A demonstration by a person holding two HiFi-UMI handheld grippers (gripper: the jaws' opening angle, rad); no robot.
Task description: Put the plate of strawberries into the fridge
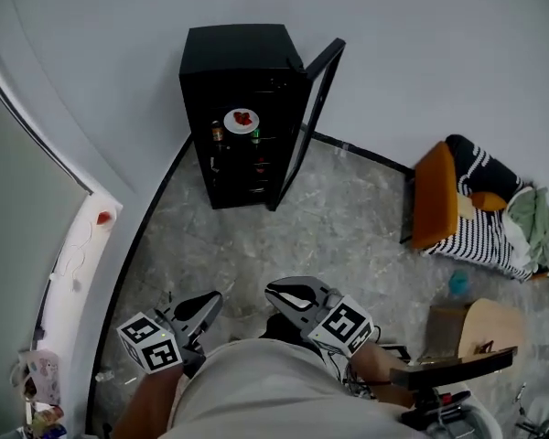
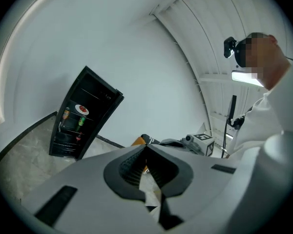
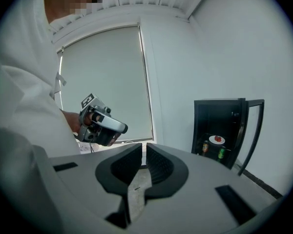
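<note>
The left claw (image 2: 145,148) is pressed together at the tips with nothing in it. The right claw (image 3: 143,147) is all but together, only a thin slit between the pads, and also empty. The head view shows both held low against the person's body, left claw (image 1: 208,306) beside right claw (image 1: 289,293), well apart from the fridge (image 1: 238,62).

The plate of strawberries (image 1: 242,120) sits on an upper shelf inside the fridge, whose door (image 1: 311,108) stands open on its right side. Bottles (image 1: 218,133) stand just beside and below the plate.

Each claw's own view shows the other one, which the head view sees only from above. The left gripper view catches the right one's marker cube (image 2: 202,140), with the fridge (image 2: 95,89) tilted and the plate (image 2: 82,109) small inside it. The right gripper view shows a hand round the left gripper's handle in front of a window blind (image 3: 107,82), and looks level into the fridge (image 3: 219,113) at the plate (image 3: 217,140).

Only the head view shows the marble floor (image 1: 348,218) and an orange chair (image 1: 435,195) draped in striped fabric.
</note>
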